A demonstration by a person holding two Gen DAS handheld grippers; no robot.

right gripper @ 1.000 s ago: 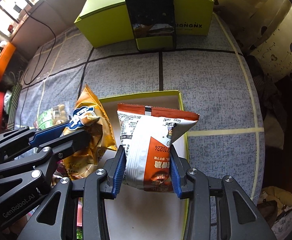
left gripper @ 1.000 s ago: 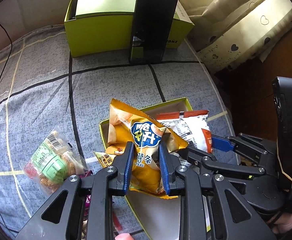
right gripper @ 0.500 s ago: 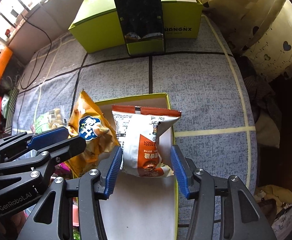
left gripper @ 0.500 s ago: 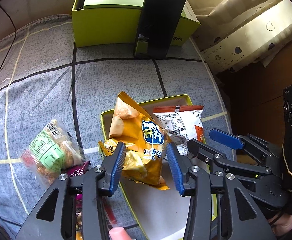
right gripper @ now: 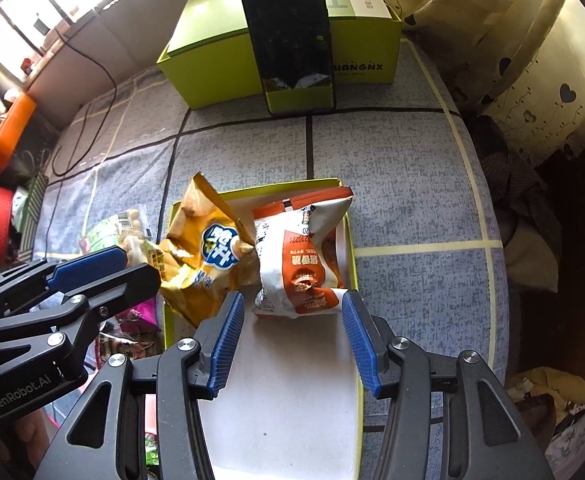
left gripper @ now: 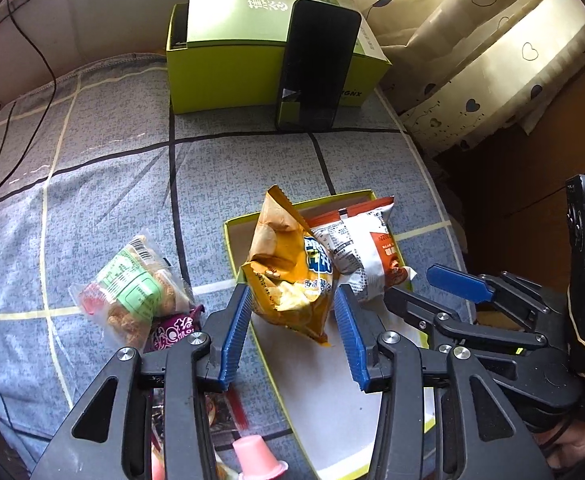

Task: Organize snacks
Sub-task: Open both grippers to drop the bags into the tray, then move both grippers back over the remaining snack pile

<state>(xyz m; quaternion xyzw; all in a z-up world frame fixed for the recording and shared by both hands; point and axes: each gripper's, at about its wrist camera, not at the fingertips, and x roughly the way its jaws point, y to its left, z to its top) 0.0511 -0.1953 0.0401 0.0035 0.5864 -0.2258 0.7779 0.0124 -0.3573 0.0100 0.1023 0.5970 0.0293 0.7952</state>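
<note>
Two close downward views, shared tray [left gripper: 228,228]

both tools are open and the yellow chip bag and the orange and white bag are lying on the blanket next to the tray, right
Not quite. Both tools, left and right, are open, but the yellow chip bag and the orange and white bag sit inside the tray, not on the blanket. The right wrist view shows it.

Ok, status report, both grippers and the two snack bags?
Left gripper open, right gripper open. Yellow chip bag and orange-white bag released in green-rimmed box. Nothing blocking.

"FAITH" on the green box [right gripper: 356,8]; "GenRobot.AI" on the left hand-held gripper [right gripper: 104,268].
</note>
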